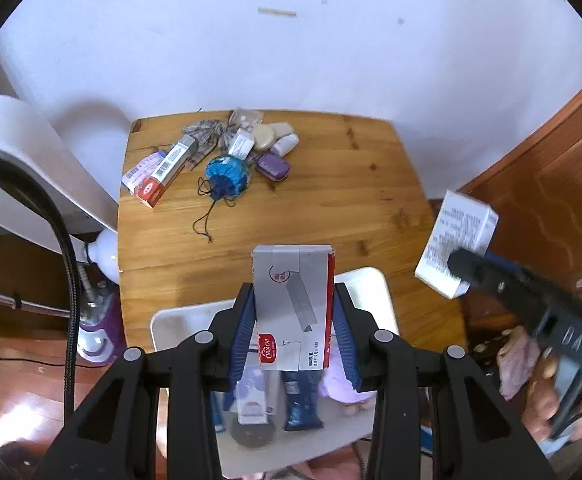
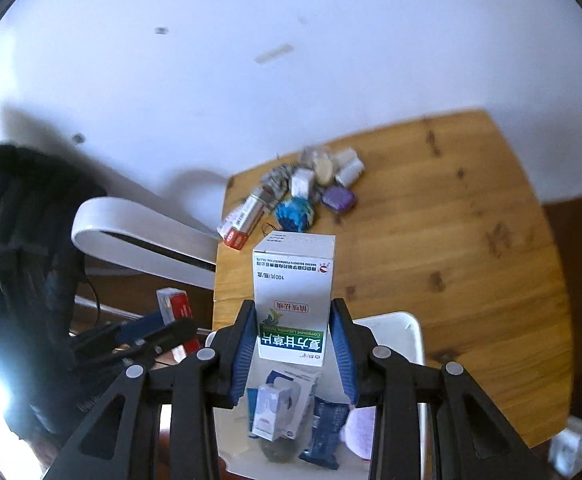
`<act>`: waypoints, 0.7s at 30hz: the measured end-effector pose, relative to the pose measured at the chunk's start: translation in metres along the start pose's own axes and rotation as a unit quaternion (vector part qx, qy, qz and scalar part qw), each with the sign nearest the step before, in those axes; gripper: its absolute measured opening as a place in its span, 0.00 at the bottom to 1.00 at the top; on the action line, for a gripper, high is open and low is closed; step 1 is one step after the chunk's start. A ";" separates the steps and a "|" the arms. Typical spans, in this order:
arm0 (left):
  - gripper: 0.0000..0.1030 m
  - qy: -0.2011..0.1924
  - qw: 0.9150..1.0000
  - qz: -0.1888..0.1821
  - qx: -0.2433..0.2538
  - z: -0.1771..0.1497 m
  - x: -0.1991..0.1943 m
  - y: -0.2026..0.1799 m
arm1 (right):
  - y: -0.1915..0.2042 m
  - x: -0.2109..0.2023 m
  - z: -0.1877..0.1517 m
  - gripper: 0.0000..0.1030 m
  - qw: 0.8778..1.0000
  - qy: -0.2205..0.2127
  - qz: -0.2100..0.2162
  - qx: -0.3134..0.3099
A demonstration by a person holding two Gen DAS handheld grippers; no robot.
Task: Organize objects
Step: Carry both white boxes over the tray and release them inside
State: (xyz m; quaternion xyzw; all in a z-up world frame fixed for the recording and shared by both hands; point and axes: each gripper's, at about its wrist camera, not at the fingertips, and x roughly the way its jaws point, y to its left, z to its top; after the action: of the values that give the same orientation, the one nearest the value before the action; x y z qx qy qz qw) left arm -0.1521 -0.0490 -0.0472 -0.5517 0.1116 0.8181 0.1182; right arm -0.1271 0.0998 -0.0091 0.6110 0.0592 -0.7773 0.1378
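**A:** What have you got in each hand?

**B:** My left gripper (image 1: 294,322) is clamped on a grey staple box (image 1: 293,304) with a red side, both blue pads pressed against its long faces. Its long axis runs straight out along my fingers, the taped end pointing away from me and over the wooden table (image 1: 351,200). My right gripper (image 2: 293,336) is clamped the same way on a white medicine box (image 2: 293,296) with a green band. That one also points lengthwise away from me, its print upside down to my camera.

**A:** Where do they sit over the scene?

**B:** Both are held up in the air above the white tray (image 1: 171,320) at the table's near edge. In the tray lie a small white box (image 2: 269,412), a dark blue packet (image 2: 325,432) and something soft and lilac (image 1: 341,390).

**A:** Does either camera show what the other misses?

**B:** Yes. The left view catches the right gripper from the side, off the table's right edge, with the medicine box's text-covered face and fingers of the person's hand (image 1: 547,396) on the handle. The right view catches the left gripper low at its left, blurred, with the staple box's red side showing. The far pile (image 1: 227,152) with the blue drawstring pouch (image 1: 227,174) and purple case (image 1: 273,166) is sharp in the left view, smeared in the right.
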 end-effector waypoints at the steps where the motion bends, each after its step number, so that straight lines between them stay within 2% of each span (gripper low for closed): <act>1: 0.40 -0.008 1.000 -0.006 -0.001 -0.003 -0.008 0.000 | 0.006 -0.008 -0.006 0.36 1.000 -0.009 -0.003 -0.011; 6: 0.40 -0.032 0.999 -0.022 0.001 -0.015 -0.033 -0.001 | 0.028 -0.041 -0.039 0.36 0.997 -0.052 -0.023 -0.055; 12: 0.40 -0.036 0.999 -0.029 0.017 -0.026 -0.037 -0.004 | 0.036 -0.053 -0.079 0.36 0.993 -0.064 -0.052 -0.086; 15: 0.40 -0.024 0.999 -0.029 0.032 -0.032 -0.028 -0.008 | 0.033 -0.052 -0.096 0.36 0.992 -0.054 -0.060 -0.092; 21: 0.40 0.031 0.998 -0.029 0.052 -0.045 0.008 -0.016 | 0.021 -0.035 -0.121 0.36 0.994 -0.025 -0.072 -0.083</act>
State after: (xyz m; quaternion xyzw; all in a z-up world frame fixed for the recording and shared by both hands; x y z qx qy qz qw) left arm -0.1106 -0.0470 -0.0721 -0.5727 0.1416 0.7899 0.1671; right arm -0.0007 0.1161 -0.0030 0.5719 0.1640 -0.7926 0.1336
